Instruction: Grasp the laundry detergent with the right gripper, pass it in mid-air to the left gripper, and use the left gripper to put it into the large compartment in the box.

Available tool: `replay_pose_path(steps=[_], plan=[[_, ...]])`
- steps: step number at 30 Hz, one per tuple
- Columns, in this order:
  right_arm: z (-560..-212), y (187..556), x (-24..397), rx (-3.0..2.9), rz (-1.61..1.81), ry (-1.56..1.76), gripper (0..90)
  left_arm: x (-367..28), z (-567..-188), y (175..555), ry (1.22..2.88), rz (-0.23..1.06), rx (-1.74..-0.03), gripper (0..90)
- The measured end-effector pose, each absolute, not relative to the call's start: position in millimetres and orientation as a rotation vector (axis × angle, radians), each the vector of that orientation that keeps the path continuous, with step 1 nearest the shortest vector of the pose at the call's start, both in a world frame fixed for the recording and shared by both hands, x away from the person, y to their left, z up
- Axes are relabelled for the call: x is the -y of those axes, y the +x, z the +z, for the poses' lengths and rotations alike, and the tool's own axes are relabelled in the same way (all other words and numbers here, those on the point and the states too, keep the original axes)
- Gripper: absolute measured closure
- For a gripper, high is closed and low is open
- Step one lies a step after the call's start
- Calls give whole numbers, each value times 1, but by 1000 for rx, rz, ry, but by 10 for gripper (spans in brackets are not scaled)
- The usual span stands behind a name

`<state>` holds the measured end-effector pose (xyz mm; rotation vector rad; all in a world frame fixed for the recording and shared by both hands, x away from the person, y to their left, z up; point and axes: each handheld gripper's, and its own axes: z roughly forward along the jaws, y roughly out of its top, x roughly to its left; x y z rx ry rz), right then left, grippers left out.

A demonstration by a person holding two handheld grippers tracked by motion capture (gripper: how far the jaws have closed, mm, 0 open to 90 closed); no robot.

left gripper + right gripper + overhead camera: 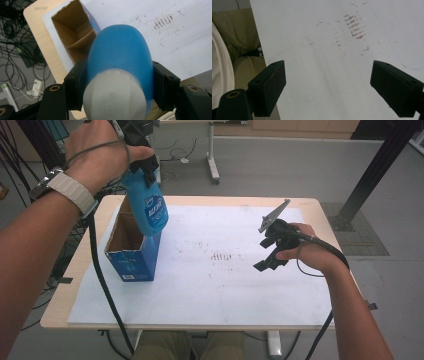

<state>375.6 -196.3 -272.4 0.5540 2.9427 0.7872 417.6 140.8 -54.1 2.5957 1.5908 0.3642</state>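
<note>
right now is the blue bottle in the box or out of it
Out. The left gripper holds the bottle above the box, its lower end near the rim; the left gripper view shows the open box below.

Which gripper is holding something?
The left gripper: its jaws clamp a blue bottle above the open cardboard box. The right gripper is open over the white mat, with nothing between its jaws.

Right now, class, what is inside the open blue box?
Inside the blue box, brown cardboard walls and a fold show; the blue bottle in the left tongs covers the rest.
</note>
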Motion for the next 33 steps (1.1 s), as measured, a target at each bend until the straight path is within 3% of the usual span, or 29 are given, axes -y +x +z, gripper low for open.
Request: replay_pose_path(steps=[33], plan=[[-273,378,195,-2944,780,528,131,-196,-52,429,2377,379,-1947,383]])
